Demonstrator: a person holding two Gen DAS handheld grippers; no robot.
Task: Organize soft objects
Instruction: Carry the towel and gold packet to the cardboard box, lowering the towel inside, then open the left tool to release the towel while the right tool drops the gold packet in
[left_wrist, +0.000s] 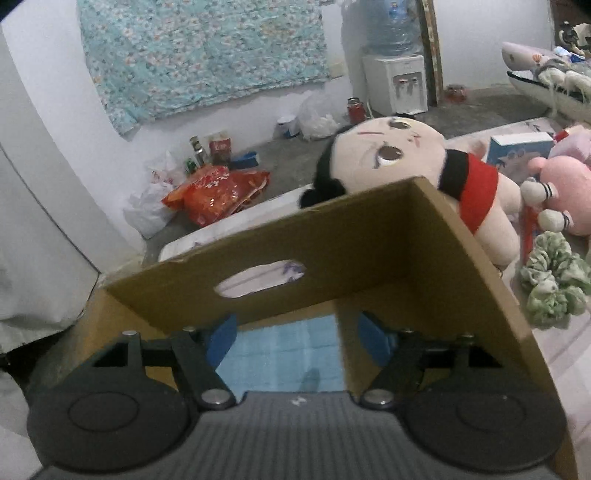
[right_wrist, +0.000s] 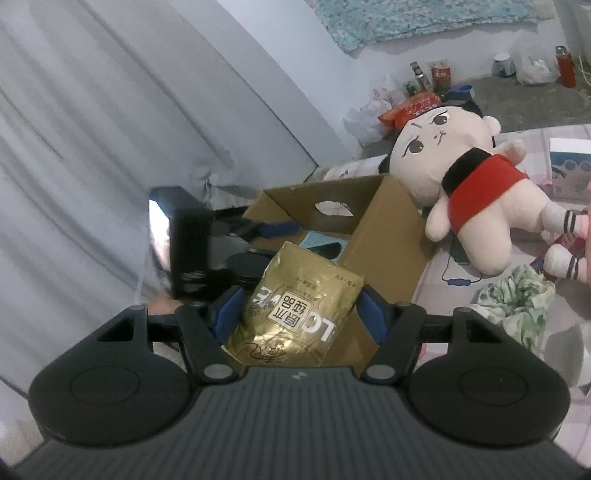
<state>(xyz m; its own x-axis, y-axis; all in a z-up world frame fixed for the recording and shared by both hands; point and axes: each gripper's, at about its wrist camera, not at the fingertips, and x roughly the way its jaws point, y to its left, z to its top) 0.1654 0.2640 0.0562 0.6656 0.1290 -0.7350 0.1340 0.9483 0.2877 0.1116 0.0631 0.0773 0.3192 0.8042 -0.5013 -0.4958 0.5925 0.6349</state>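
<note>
Gold pouch (right_wrist: 295, 317), clamped lengthwise in right gripper (right_wrist: 299, 317), hung above cardboard box (right_wrist: 384, 236); left gripper (left_wrist: 295, 336) gaped empty inside.

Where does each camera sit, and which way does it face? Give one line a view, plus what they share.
Left wrist: on the left claw, aimed down into the box; that claw shows, open, over a blue item.
Right wrist: on the right claw, facing the box; that claw shows, shut on a gold pack, with the left claw beyond it.
Shared: box, doll, green scrunchie, wall cloth.
</note>
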